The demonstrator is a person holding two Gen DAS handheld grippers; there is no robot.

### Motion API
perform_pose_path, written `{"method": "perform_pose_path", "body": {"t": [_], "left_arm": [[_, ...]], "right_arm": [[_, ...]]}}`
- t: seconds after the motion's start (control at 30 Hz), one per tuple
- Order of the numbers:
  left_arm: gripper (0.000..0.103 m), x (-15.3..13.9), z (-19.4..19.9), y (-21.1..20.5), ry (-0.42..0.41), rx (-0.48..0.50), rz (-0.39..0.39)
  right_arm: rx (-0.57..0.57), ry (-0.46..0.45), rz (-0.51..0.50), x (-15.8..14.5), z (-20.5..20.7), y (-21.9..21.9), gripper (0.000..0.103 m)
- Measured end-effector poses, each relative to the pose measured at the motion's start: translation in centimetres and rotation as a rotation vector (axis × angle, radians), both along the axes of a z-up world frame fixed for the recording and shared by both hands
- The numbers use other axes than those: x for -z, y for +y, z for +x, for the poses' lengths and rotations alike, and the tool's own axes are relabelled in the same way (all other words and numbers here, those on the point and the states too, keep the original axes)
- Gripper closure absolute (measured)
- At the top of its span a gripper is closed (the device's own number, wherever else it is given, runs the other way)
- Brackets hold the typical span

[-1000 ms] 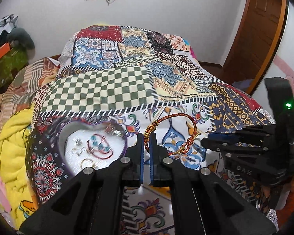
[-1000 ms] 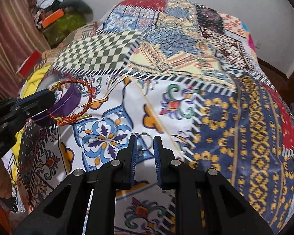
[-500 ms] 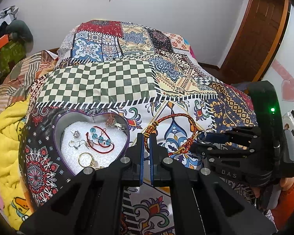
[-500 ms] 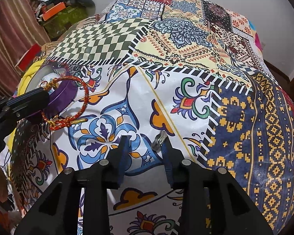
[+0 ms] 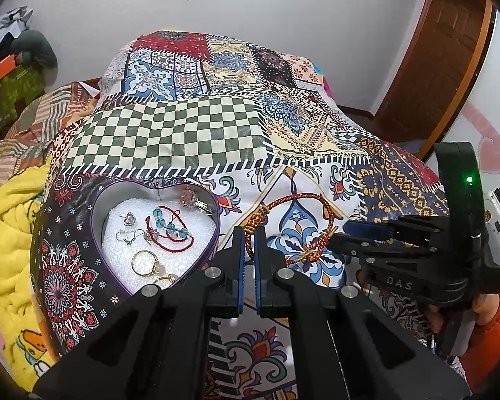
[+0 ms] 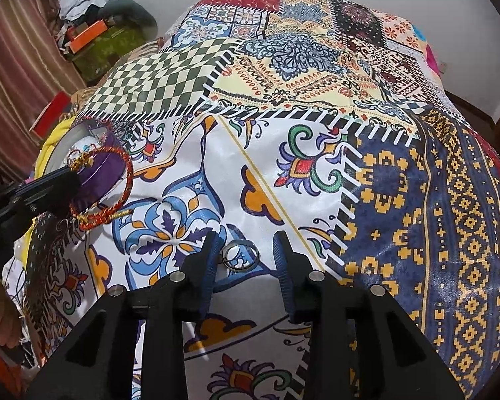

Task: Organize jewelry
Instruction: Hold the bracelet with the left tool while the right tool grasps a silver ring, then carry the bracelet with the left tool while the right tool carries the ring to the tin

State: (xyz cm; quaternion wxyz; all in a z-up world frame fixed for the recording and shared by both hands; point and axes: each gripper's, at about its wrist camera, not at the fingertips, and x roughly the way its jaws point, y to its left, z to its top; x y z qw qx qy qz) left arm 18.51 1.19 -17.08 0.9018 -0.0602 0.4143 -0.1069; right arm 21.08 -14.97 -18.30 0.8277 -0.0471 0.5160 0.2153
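Holding rings, earrings, beaded bracelet: heart tin (image 5: 98, 220) on bedspread (image 5: 183, 136).

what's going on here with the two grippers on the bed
A person is sorting jewelry into a heart tin on a bedspread. The left gripper is shut on a red-gold bracelet beside the tin. The right gripper's jaws are closing around a silver ring lying on the bedspread, not yet gripping it.

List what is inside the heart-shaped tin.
Inside the heart-shaped tin, white padding holds a red cord bracelet with blue beads, gold rings, silver earrings and a pendant. The left gripper covers its lower right edge.
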Motion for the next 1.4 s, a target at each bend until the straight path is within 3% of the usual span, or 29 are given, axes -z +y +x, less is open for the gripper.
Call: {"method": "perform_pose_path", "body": {"t": [0.07,0.47,0.93,1.4], "left_arm": [[0.100,-0.1,0.0,0.0,-0.001,0.000,0.000],[0.100,-1.6,-0.6,0.2,-0.032,-0.013,0.008],[0.100,-5.1,-2.4,2.7,-0.116,-0.081,0.022],[0.100,-5.9,-3.4,6.9,-0.146,-0.184,0.032]], "right_arm": [[0.011,-0.014,-0.019,0.0,-0.1,-0.1,0.083],[0.035,-0.082,0.037,-2.9,-0.9,-0.3,0.083],[-0.042,-0.229,0.125,-9.3,-3.1,2.6,0.083],[-0.128,-0.258,0.211,-11.0,-3.0,7.1,0.083]]}}
